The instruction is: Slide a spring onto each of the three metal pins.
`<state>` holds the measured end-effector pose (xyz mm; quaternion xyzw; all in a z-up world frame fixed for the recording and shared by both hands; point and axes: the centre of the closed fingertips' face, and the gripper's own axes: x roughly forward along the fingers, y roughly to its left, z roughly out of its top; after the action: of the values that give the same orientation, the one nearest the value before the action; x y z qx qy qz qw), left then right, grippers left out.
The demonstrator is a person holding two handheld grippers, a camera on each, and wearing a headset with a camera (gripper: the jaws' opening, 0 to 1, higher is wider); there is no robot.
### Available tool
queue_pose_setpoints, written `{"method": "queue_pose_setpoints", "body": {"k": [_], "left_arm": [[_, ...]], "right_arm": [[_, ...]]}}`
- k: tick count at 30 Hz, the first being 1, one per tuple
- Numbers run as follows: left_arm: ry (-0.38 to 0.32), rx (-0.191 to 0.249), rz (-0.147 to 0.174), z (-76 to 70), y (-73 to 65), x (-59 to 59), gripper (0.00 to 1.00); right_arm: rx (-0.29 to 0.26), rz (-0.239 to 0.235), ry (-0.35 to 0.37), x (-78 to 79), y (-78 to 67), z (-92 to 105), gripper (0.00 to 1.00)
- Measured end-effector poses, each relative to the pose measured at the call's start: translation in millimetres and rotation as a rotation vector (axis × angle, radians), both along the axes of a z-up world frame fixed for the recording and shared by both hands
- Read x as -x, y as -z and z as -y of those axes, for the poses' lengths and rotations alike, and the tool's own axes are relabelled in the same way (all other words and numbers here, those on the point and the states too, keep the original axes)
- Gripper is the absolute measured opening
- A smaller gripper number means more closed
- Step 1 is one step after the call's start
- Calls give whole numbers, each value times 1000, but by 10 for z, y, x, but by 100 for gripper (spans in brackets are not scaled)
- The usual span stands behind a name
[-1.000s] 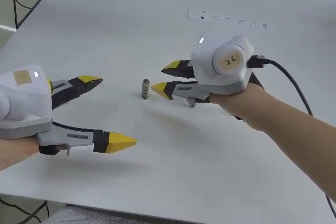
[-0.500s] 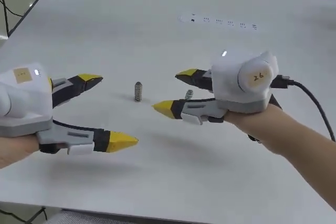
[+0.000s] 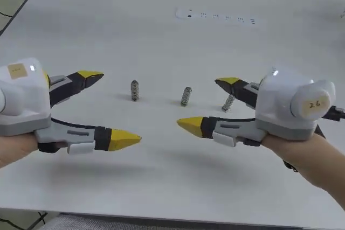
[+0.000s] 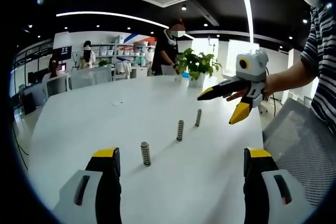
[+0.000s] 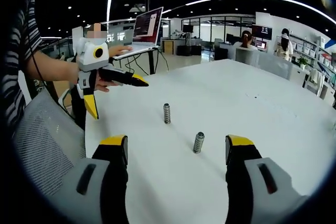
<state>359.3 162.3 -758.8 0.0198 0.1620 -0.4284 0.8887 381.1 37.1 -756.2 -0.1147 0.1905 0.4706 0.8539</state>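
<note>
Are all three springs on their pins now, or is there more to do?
Looks done: three springs stand upright in a row on the table, the left spring, middle spring and right spring; what is inside them is too small to tell. In hand: nothing, since the left gripper and right gripper are open and empty. Left: seemingly nothing.

Left tongs: near left, tips pointing right, jaws spread wide, nothing between them. Right tongs: near right, tips pointing left, jaws likewise wide apart and empty. The two pairs of tips face each other, well apart. Left hand and right hand grip from beneath. Right forearm bare.
</note>
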Motion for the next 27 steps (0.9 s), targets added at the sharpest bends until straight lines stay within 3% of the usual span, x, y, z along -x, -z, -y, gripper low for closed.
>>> {"method": "queue_pose_setpoints", "body": {"k": [3,7,11,19,27], "left_arm": [[-4,6,1,1,-8,2,97],[-3,7,2,-6,-13,8,97],[-12,15,0,-50,-25,6,97],[-13,35,10,-38,-125,56,97],[-24,33,12,-94,-136,113,97]], "right_arm": [[-13,7,20,14,-30,106,81],[-113,-6,32,91,-98,216,90],[-138,-19,66,136,-74,388,97],[-176,-51,123,163,-25,717,100],[-146,-63,149,168,19,934,100]]}}
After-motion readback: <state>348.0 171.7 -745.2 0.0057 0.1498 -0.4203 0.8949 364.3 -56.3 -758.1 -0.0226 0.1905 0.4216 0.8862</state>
